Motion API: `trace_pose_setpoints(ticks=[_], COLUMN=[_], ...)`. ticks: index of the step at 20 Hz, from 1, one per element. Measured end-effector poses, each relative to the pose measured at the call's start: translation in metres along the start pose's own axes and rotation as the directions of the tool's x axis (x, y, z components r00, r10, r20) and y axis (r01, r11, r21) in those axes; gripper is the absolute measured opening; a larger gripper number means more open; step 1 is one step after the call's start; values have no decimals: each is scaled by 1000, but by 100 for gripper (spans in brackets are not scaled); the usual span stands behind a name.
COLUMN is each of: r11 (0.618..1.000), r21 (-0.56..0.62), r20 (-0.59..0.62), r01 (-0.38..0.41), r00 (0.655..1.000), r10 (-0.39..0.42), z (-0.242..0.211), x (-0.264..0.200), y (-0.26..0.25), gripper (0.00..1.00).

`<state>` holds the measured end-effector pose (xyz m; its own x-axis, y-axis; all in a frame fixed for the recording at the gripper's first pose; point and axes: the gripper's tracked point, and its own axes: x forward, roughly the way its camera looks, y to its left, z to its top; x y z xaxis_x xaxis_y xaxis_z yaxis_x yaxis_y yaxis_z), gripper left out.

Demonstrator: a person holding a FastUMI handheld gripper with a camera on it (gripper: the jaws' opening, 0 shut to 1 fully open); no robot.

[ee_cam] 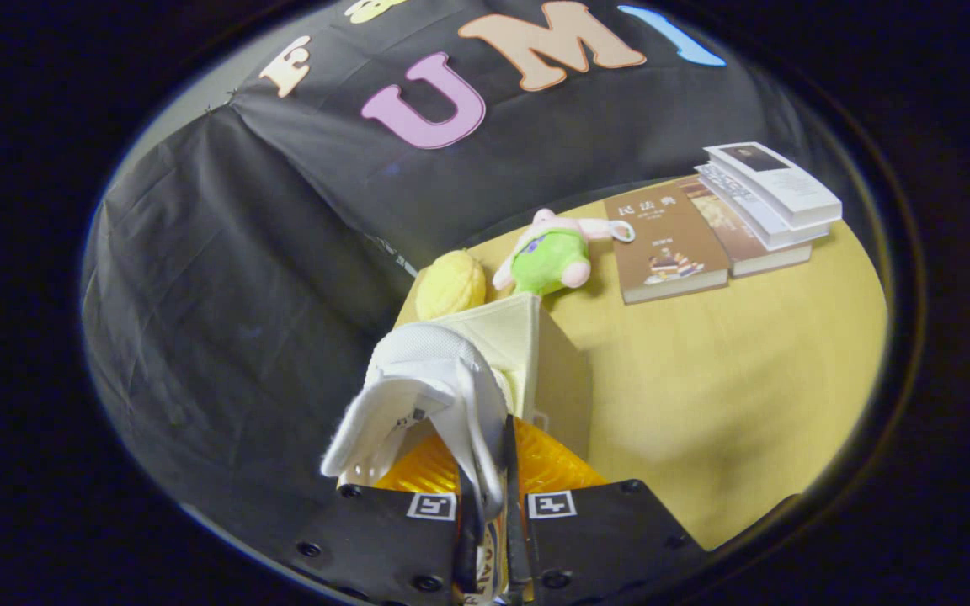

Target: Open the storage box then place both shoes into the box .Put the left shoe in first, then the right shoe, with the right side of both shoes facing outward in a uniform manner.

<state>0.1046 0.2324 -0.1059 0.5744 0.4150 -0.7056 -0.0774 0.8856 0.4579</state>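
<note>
While the gripper (489, 505) pinches, fingers nearly together, the white mesh shoe (422, 396) by its collar, held just above the cream fabric storage box (548, 362) w/ orange interior: placement step; next, lower it in, right side outward.

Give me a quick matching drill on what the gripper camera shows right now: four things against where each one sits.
Things:
1. white shoe
2. storage box
3. green plush toy
4. stack of books

Places:
A. far side of the table, beyond the plush toy
B. pinched between the gripper fingers
C. just ahead of the fingers, under the shoe
D. on the table right behind the box, beside a yellow plush

Pairs: 1-B, 2-C, 3-D, 4-A
</note>
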Motion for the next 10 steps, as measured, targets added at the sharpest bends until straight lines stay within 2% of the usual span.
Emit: trace_pose_setpoints(ticks=[4, 7, 10], r11=[1000, 994, 984], r21=[25, -23, -64], r20=[-37, -26, 2], r01=[-5, 108, 167], r00=[999, 994, 986], r10=[6, -109, -167], z=[-2, -1, -2], x=[39, 59, 62], y=[21, 6, -2], gripper=[17, 17, 17])
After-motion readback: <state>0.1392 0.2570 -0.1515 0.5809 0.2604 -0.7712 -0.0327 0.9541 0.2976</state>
